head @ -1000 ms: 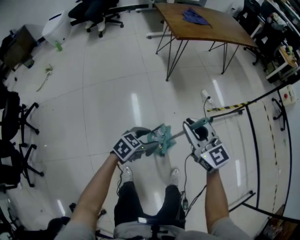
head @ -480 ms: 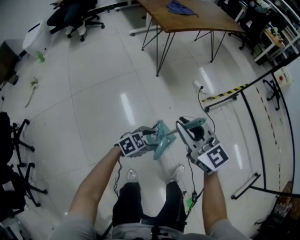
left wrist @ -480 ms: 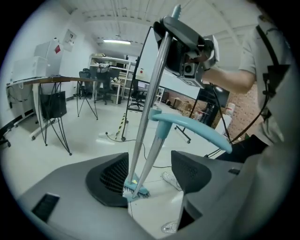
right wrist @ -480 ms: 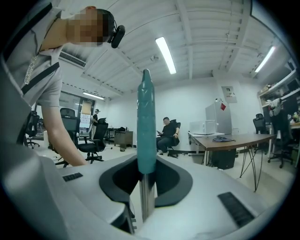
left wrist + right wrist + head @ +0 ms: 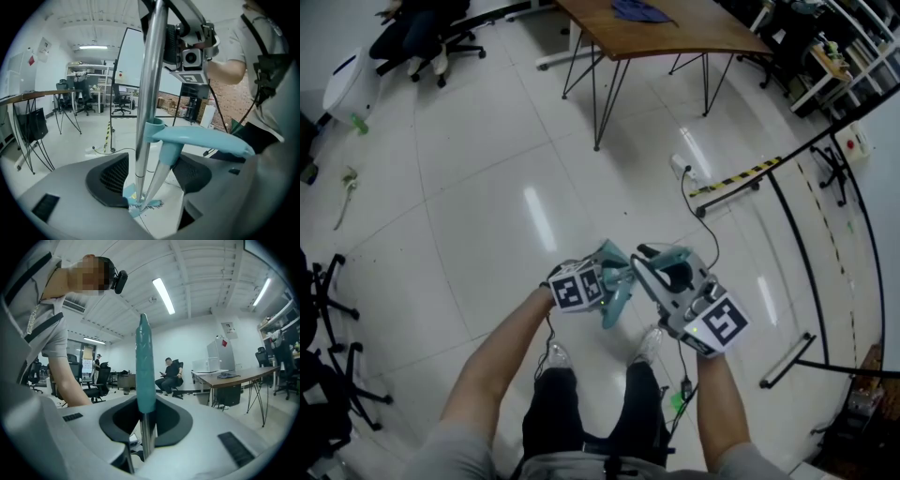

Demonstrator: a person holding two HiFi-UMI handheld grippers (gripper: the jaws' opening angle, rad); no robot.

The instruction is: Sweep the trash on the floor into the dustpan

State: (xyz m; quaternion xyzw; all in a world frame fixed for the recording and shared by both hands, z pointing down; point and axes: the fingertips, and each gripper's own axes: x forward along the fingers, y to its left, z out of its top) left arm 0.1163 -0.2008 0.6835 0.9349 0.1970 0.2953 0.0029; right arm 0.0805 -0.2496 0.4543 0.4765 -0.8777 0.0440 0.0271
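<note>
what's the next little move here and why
Likely pull the broom out of the clip on the dustpan handle. The clip rings the pole, so neither can work alone; the right gripper is shut on the broom, the left gripper on the dustpan handle. The trash lies far off.

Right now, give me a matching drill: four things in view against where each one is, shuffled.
Things:
1. wooden table
2. blue cloth
3. yellow-black strip
4. broom handle

Places:
A. clamped between the jaws of the right gripper
B. lying on the floor
C. on top of the table
D. standing on thin metal legs

Pairs: 1-D, 2-C, 3-B, 4-A
</note>
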